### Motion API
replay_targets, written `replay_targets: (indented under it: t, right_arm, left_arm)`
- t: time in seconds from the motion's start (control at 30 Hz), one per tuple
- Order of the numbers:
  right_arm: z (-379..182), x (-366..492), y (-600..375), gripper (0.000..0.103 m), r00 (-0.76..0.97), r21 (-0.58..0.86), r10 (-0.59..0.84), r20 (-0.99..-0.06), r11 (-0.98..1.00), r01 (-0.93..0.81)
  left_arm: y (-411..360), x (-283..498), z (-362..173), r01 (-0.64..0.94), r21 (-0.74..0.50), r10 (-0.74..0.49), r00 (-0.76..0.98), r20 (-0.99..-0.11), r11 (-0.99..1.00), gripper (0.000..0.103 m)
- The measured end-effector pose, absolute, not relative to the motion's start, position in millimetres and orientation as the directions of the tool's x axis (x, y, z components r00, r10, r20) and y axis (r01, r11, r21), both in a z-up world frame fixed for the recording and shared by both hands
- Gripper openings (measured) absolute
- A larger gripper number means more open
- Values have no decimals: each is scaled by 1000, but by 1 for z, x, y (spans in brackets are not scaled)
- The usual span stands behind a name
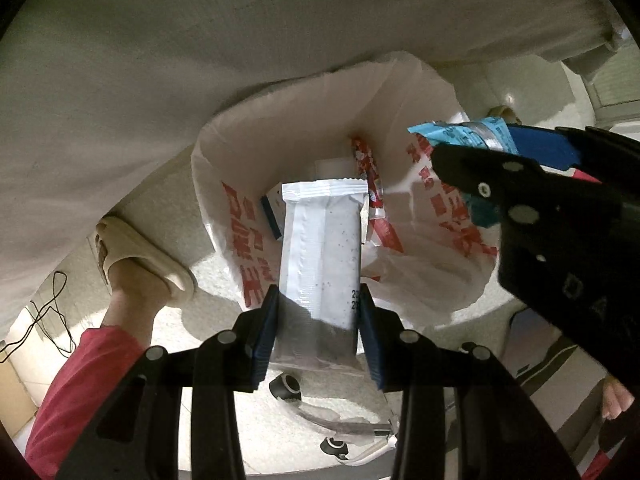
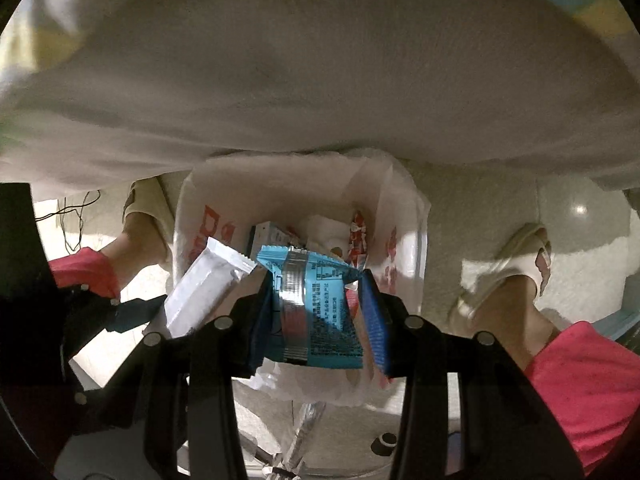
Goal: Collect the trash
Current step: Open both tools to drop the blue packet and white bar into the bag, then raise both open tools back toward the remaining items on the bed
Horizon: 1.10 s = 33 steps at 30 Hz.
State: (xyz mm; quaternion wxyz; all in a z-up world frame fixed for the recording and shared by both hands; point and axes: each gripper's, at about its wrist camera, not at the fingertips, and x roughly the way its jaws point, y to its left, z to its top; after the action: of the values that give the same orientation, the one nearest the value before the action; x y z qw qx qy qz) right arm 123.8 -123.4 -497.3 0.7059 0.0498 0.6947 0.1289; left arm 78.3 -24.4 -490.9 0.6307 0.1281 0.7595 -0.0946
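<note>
My left gripper [image 1: 320, 306] is shut on a white speckled snack wrapper [image 1: 320, 252], which hangs over the mouth of a white plastic bag with red print [image 1: 236, 236]. My right gripper [image 2: 316, 280] is shut on a blue wrapper [image 2: 316, 304] above the same bag [image 2: 192, 236]. Inside the bag lie a red-and-white wrapper [image 1: 370, 188] and a small blue-edged box [image 1: 272, 210]. In the left wrist view the right gripper [image 1: 492, 152] holds the blue wrapper [image 1: 460, 132] at the upper right. The white wrapper [image 2: 208, 288] and the left gripper [image 2: 136, 310] show at the left of the right wrist view.
A white cloth-covered edge [image 1: 200, 40] overhangs the bag. The person's feet in pale slippers [image 1: 140, 256] [image 2: 516, 260] stand on a light floor on both sides, with red trouser legs [image 2: 580, 380]. A black cable [image 1: 48, 312] lies at the left. A clear wrapper [image 1: 340, 424] lies on the floor.
</note>
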Motion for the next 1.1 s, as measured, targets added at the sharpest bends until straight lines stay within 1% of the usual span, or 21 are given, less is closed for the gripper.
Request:
replay_targets:
  t: [0.23,0.3,0.37,0.4,0.43,0.5,0.57,0.63,0.73,0.8,0.83,0.9,0.93,1.03,1.1]
  right_arm:
    - [-519,125,-116,41,-46,260,257,-965,959,-111]
    - [-525,125,-114,47,-57,268,263,-963,957,-107]
    - [-529,125,-116,56,-68,280,274,-959,955,-98]
    - [-531,125,-117,56,-72,280,274,-959,955,-93]
    - [-531,125,-118,56,-76,284,278,-958,954,-91]
    - [-531,124,-121,56,-79,283,277,-958,955,-84]
    - [-530,124,-123,56,-78,285,279,-957,955,-80]
    - [-526,124,-125,57,-74,285,280,-957,955,-78]
    - [-515,122,-125,57,-58,275,270,-961,957,-96]
    - [-508,120,-125,60,-45,275,271,-961,955,-111]
    - [-501,119,-124,64,-36,274,272,-962,953,-125]
    - [-485,116,-122,65,-12,272,274,-962,949,-158]
    - [-472,113,-122,66,10,271,277,-961,946,-178]
    - [-445,106,-117,72,63,257,278,-959,940,-225]
    - [-424,99,-119,72,97,254,287,-953,932,-257]
  left_arm:
    - [-22,82,-510,295,5,70,-211,-975,955,38]
    - [-20,83,-516,284,0,66,-225,-972,959,40]
    - [-17,86,-520,257,-14,52,-249,-967,966,49]
    - [-15,86,-521,238,-22,41,-256,-966,971,57]
    - [-14,87,-521,228,-27,33,-254,-967,973,61]
    - [-11,88,-520,217,-19,36,-249,-968,976,66]
    - [-10,88,-517,203,-31,21,-247,-969,979,67]
    - [-10,88,-512,194,-32,17,-245,-969,981,70]
    - [-10,84,-500,199,-3,42,-220,-975,980,71]
    - [-8,81,-489,199,6,49,-208,-977,980,72]
    - [-7,79,-483,197,18,58,-199,-978,980,73]
    - [-4,75,-468,196,21,59,-192,-980,980,76]
    - [-4,74,-459,192,17,52,-178,-983,981,76]
    - [0,69,-432,181,31,55,-128,-990,983,76]
    - [3,64,-407,165,32,47,-90,-995,986,76]
